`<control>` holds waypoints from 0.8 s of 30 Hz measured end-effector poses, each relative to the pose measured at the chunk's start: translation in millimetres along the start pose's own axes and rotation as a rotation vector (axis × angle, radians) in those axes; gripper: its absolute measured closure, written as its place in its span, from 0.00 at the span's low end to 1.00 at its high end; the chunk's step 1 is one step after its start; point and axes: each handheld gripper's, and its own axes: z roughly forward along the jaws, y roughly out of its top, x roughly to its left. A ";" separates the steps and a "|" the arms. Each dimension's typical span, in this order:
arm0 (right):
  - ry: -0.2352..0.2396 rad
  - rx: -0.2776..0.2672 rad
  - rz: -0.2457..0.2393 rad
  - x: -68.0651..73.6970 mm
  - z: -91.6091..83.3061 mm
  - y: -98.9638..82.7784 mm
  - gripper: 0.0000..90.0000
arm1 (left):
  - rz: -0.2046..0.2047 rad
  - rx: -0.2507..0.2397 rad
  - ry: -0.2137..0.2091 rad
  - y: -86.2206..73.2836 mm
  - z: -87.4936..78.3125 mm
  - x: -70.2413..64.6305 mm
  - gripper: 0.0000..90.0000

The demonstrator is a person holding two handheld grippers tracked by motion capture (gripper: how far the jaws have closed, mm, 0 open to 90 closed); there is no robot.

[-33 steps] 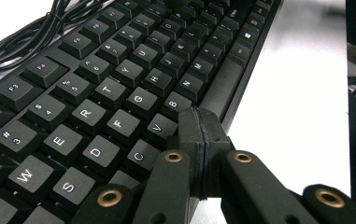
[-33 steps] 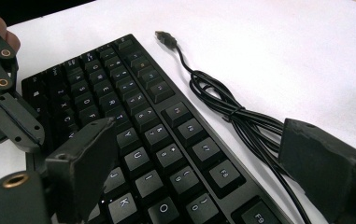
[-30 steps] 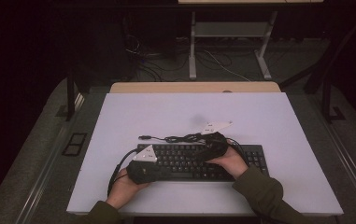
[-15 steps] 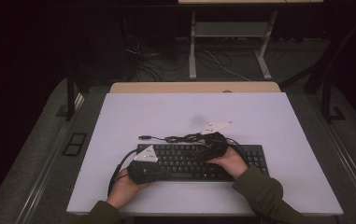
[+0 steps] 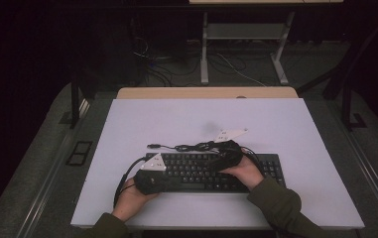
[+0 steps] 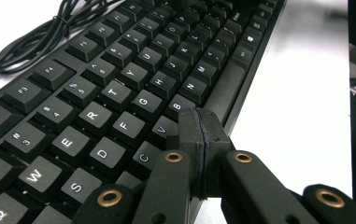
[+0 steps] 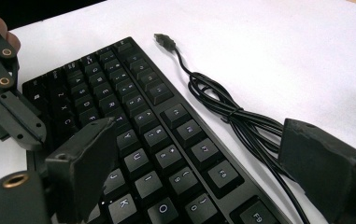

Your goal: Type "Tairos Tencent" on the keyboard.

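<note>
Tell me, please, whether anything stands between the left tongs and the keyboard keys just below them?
Nothing visible does. The left tongs are shut, with their tips right over the keyboard near the V and B keys. The keyboard's coiled cable lies on the table behind it, well away from those keys.

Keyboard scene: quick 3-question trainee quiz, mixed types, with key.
1. True or false: the left gripper has its jaws pressed together with nothing between them.
2. The right gripper is: A) shut on the cable, B) open above the keyboard, C) shut on a key.
3. Fill in: the bundled cable ends in a loose ___ lying on the table.

Key: 1 true; 2 B; 3 plug.
</note>
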 end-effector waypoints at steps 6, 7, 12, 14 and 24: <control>0.014 -0.003 0.022 -0.8 -1.4 -1.1 0.13 | -0.013 -0.017 0.012 1.0 -1.2 2.9 0.88; 0.015 -0.005 0.020 -0.9 -1.5 -1.3 0.13 | -0.024 -0.029 0.018 1.3 -0.8 2.8 0.84; 0.018 -0.007 0.022 -1.3 -2.5 -2.4 0.13 | -0.041 -0.045 0.035 3.2 -0.3 5.1 0.65; 0.015 -0.016 0.020 -1.6 -2.8 -3.3 0.13 | -0.039 -0.043 0.039 3.7 0.1 6.0 0.58; 0.009 0.000 0.023 -2.4 -7.1 -3.4 0.13 | -0.064 -0.076 0.060 9.2 2.8 10.3 0.34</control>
